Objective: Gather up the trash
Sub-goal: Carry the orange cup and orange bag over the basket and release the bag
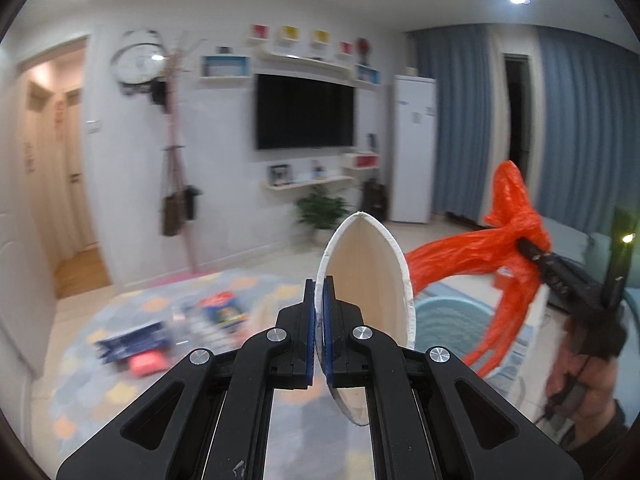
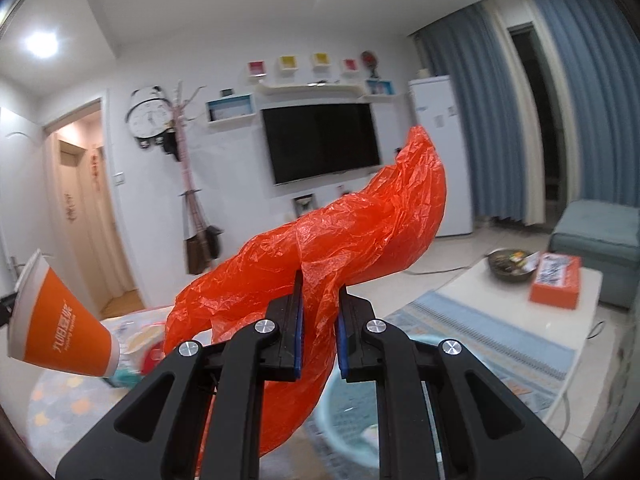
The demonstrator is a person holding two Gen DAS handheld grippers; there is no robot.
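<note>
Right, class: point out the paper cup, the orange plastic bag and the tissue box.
paper cup (image 1: pixel 372 276): left wrist view, pale inside wall.
orange plastic bag (image 2: pixel 352 232): right wrist view, crinkled middle.
tissue box (image 2: pixel 556 280): right wrist view, top face.

Right gripper (image 2: pixel 319 322) clamps crumpled orange plastic bag (image 2: pixel 340 236); orange paper cup (image 2: pixel 60 320) (tilted) at left

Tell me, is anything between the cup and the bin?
Nothing visible. The left gripper pinches the cup wall, and the light-blue bin sits just beyond it. The orange bag hangs from the right gripper above the bin.
</note>
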